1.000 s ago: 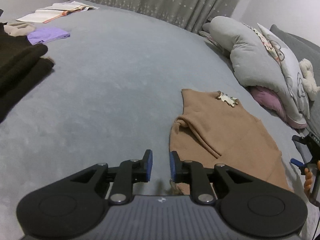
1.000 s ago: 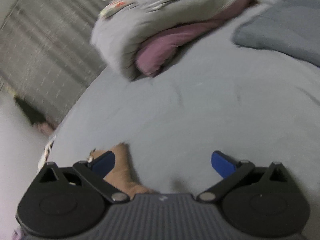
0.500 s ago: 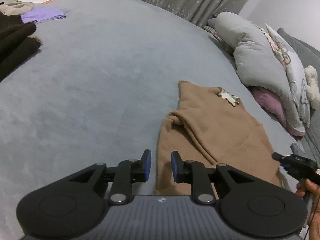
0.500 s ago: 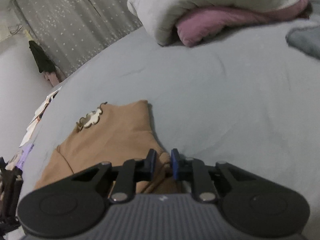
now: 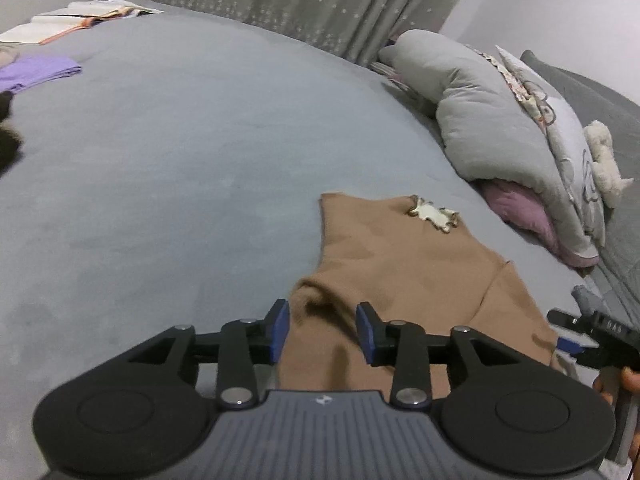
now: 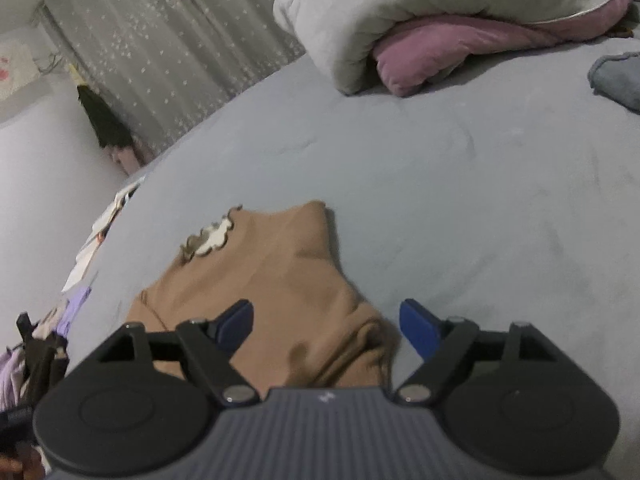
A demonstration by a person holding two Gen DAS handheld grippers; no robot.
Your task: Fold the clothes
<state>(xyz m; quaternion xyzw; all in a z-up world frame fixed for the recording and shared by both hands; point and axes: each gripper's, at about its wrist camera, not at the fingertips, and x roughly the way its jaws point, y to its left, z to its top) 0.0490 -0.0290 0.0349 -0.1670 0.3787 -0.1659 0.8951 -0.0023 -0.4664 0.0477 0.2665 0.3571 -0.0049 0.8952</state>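
Tan top (image 5: 400, 272), sleeves folded in, lies flat on grey bed (image 5: 180, 160) nr pillows (image 5: 500, 120). Left gripper (image 5: 322, 332) & right gripper (image 6: 326, 326) at its near end, fingers opening, cloth between, not pinched. Next: prob. grip hem both sides, fold twd collar.
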